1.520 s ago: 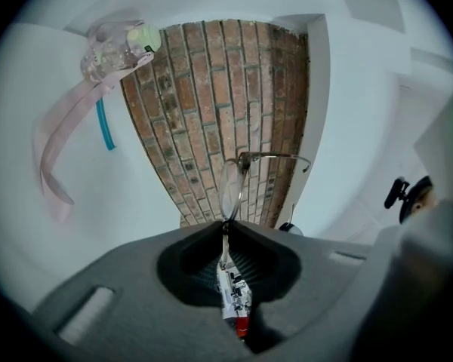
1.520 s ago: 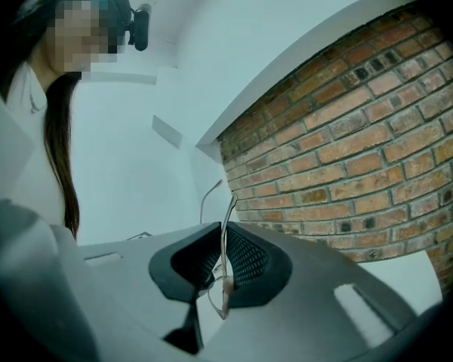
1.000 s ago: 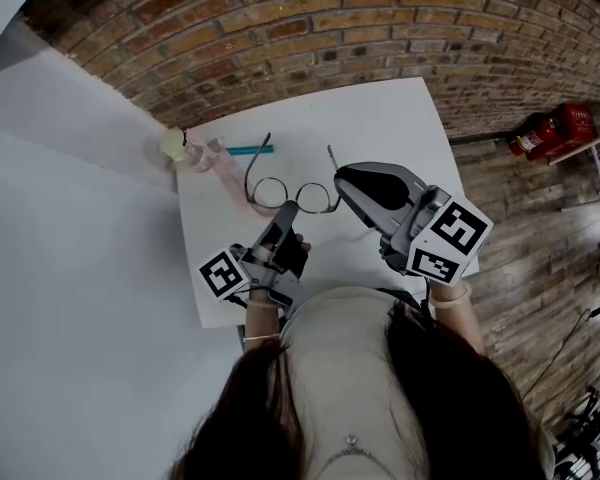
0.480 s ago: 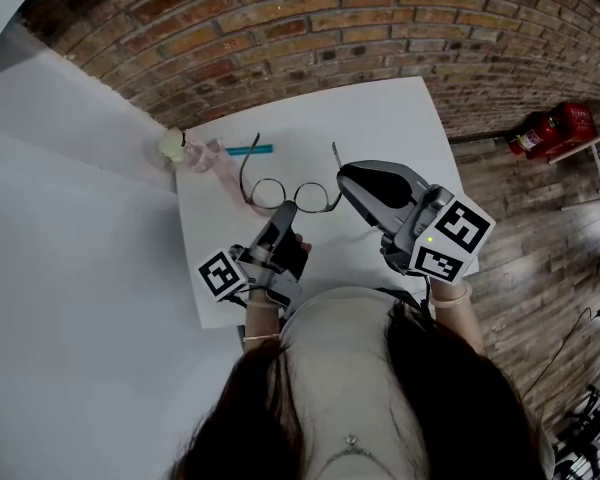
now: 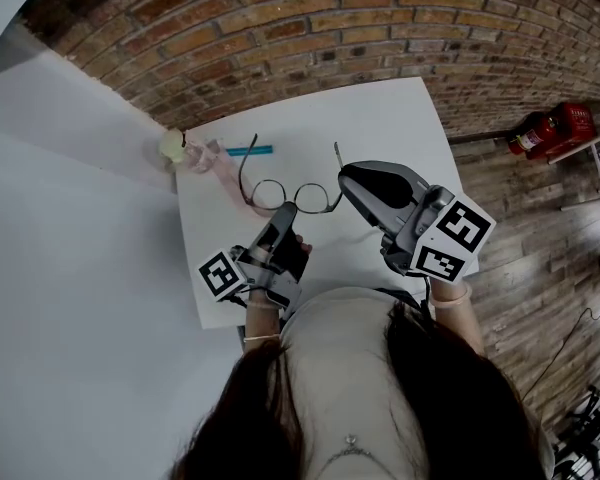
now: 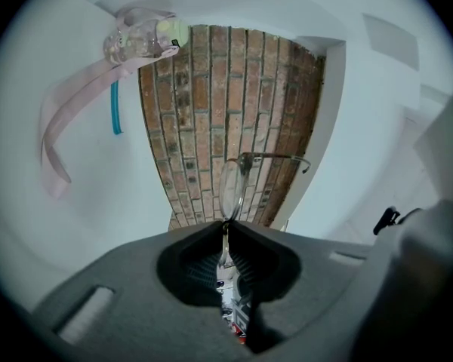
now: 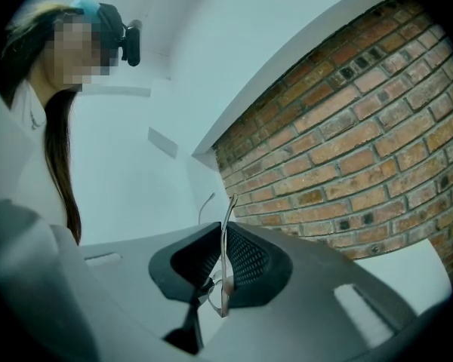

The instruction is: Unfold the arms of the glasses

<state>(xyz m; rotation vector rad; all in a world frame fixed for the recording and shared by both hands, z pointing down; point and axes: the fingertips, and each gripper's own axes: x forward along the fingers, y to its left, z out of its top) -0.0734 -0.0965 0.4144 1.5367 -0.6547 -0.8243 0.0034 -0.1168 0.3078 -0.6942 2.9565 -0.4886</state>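
The left claw (image 6: pixel 226 228) is clenched on the glasses (image 5: pixel 292 196). Its jaws pinch the wire rim by the bridge, and the lenses stand just past its tips. The right claw (image 7: pixel 225 228) grips the thin arm on its own side, and the arm's end pokes out beyond the jaws. The other arm juts away, ahead and left of the left claw. The glasses sit low over the table (image 5: pixel 380 118); contact is unclear. Farther ahead-left of the left claw lie a pen (image 5: pixel 248 150), a strap (image 6: pixel 68 119) and a clear holder (image 6: pixel 136 40) with a ball (image 6: pixel 171 31) at its end. Whether the ball is inside it is unclear.
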